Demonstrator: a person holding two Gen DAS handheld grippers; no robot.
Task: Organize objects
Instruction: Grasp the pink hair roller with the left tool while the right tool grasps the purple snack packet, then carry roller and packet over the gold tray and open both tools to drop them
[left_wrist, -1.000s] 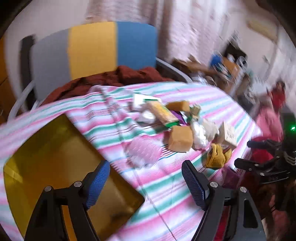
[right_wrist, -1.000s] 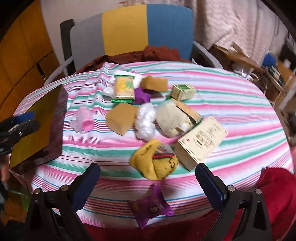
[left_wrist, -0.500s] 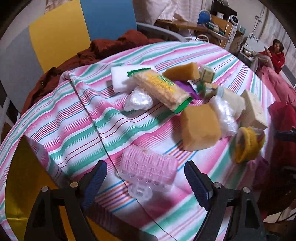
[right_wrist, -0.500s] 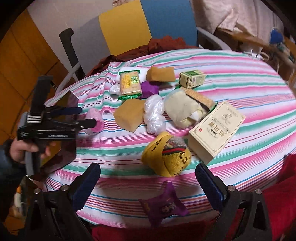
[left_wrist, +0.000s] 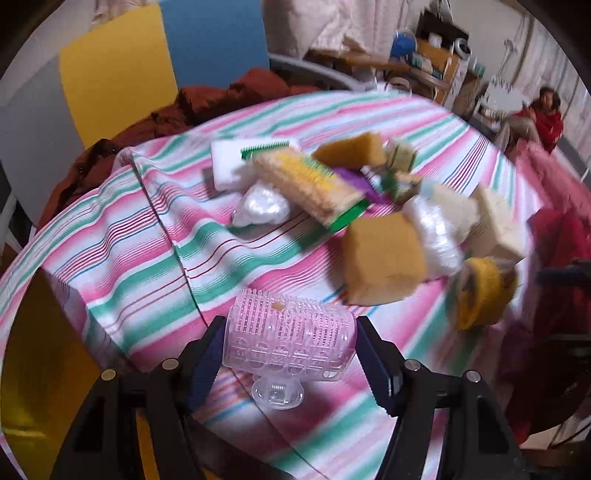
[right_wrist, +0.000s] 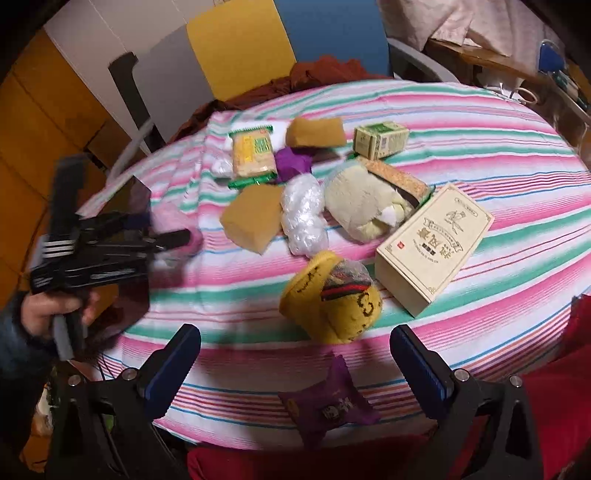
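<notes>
Pink brush (left_wrist: 290, 334) sits squeezed in the left tongs (left_wrist: 291, 354); right tongs (right_wrist: 295, 363) gape wide over a purple packet (right_wrist: 328, 404) at the table (right_wrist: 480, 155) edge

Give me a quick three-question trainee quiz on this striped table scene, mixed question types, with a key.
1. True or false: the left gripper has its fingers on either side of the pink hair roller.
2. Multiple choice: nearest the open right gripper, at the table edge, lies
A) a green tea box
B) a purple snack packet
C) a biscuit pack
3. Fill in: the beige printed box lies just to the right of the rolled ____ sock.

Key: 1 true; 2 B; 3 yellow
</notes>
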